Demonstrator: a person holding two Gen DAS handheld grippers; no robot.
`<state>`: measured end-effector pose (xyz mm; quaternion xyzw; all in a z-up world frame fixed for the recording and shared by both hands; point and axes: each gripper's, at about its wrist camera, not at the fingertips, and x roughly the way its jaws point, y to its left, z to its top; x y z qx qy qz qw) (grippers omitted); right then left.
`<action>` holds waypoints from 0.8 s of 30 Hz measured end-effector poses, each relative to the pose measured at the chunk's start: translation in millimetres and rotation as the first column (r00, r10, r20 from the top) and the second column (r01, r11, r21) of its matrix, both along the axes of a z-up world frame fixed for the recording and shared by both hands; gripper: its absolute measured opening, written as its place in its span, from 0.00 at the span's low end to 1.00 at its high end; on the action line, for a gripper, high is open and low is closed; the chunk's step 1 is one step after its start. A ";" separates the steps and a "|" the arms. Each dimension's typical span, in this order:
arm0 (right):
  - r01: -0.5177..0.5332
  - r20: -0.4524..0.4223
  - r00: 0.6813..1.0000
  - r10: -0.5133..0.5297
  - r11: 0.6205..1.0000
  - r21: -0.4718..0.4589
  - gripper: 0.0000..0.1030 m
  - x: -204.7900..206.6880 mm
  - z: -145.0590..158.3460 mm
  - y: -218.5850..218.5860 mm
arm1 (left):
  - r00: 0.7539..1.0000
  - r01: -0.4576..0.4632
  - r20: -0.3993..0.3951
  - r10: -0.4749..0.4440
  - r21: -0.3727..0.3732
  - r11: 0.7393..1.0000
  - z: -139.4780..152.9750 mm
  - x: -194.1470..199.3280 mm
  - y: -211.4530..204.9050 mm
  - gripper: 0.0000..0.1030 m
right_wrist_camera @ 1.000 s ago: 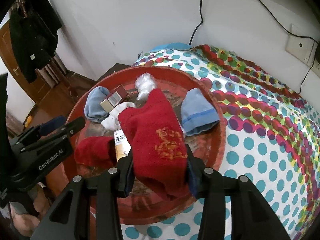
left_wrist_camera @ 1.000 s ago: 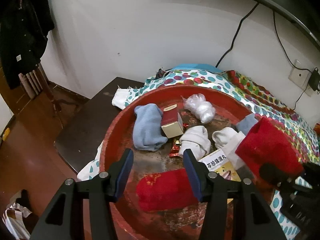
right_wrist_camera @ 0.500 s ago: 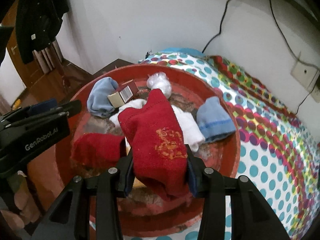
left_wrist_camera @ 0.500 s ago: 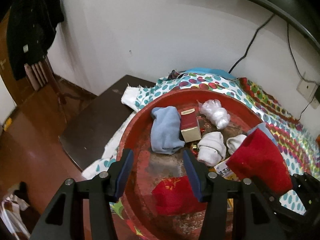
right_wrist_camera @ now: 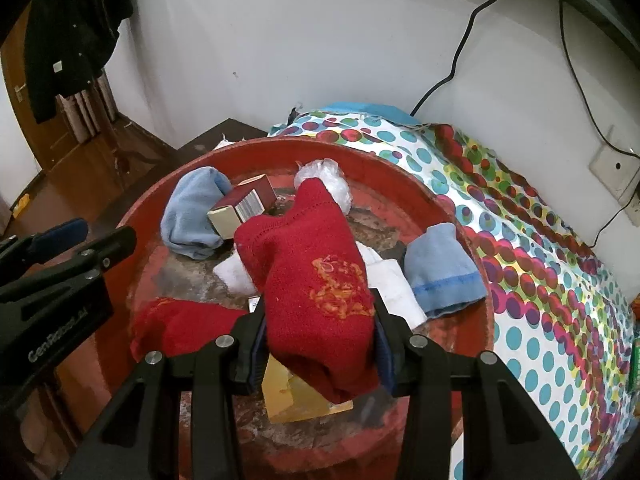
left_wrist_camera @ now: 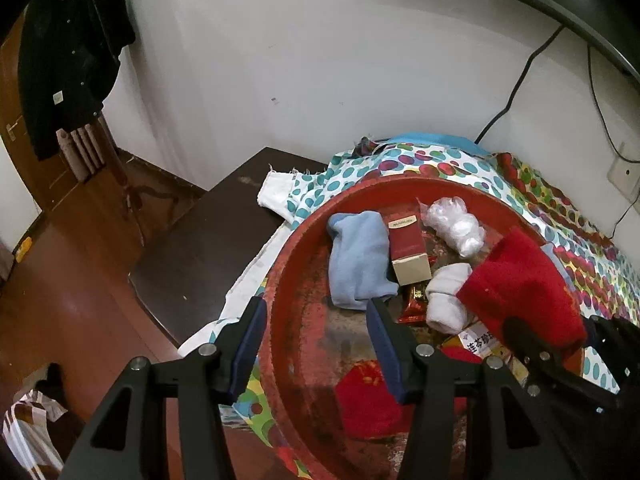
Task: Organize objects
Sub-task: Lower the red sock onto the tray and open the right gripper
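My right gripper [right_wrist_camera: 318, 336] is shut on a red sock [right_wrist_camera: 316, 280] and holds it above the round red tray [right_wrist_camera: 384, 168]; the held sock also shows in the left wrist view [left_wrist_camera: 520, 284]. A second red sock [right_wrist_camera: 180, 328] lies at the tray's near left, under my open, empty left gripper [left_wrist_camera: 316, 340]. The tray also holds a light blue sock [left_wrist_camera: 356, 260], another light blue sock [right_wrist_camera: 440, 276], white socks [left_wrist_camera: 446, 296], a red and cream box [left_wrist_camera: 408, 248], a clear plastic bag [left_wrist_camera: 456, 224] and a yellow packet [right_wrist_camera: 296, 396].
The tray rests on a polka-dot cloth [right_wrist_camera: 540, 280] over a table against the white wall. A dark side table [left_wrist_camera: 208, 256] stands to the left above a brown wooden floor. A black jacket [left_wrist_camera: 68, 48] hangs at the far left. Cables run down the wall.
My left gripper has pulled back and to the left, away from the red sock on the tray. My right gripper still holds its red sock, shifted slightly back.
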<state>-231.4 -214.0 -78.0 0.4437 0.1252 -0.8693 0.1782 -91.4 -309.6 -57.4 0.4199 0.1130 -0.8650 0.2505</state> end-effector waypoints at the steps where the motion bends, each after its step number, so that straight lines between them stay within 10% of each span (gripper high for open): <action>1: 0.003 0.001 1.000 -0.003 1.000 0.002 0.41 -0.7 -0.3 0.4 | 1.000 0.000 -0.001 0.000 -0.003 1.000 0.6 0.2 0.5 0.52; 24: 0.022 -0.014 1.000 -0.022 1.000 -0.008 0.64 22.3 15.1 24.7 | 0.985 0.158 0.077 -0.152 -0.079 0.984 15.0 -5.9 40.2 0.52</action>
